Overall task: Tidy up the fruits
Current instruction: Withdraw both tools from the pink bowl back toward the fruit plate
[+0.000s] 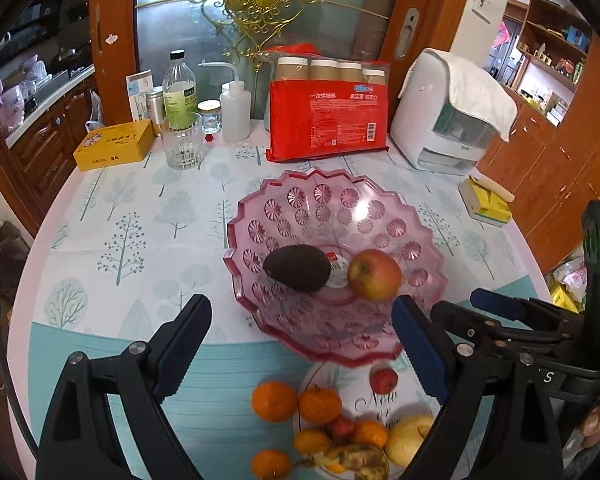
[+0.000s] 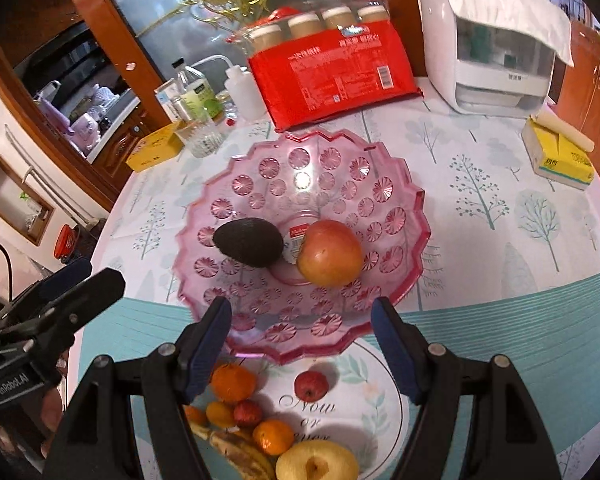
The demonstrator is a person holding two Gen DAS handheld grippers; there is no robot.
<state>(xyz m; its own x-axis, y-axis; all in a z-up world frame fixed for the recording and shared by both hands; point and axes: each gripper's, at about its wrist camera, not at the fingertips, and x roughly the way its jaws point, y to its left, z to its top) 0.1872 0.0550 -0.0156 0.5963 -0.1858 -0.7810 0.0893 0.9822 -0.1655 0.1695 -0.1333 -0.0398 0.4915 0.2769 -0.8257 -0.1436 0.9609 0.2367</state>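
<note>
- Left claw (image 1: 302, 350) spread wide, holding nothing.
- Right claw (image 2: 302, 346) spread too, holding nothing.
- Dark bumpy avocado (image 1: 297, 268) and red-yellow round apple (image 1: 374, 275) inside pink see-through plastic bowl (image 1: 400, 216), mid desk (image 1: 140, 208).

Black plastic left tongs (image 1: 302, 354), right tongs (image 2: 302, 350), blue ribbed pads, silver rivets

Dark avocado (image 1: 297, 268) and red-yellow apple (image 1: 374, 275) lie apart in the pink bowl (image 1: 332, 196).

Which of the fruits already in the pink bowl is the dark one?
The avocado, lying on the left in the pink bowl. Its skin is nearly black, while the apple beside it is red and yellow.
</note>
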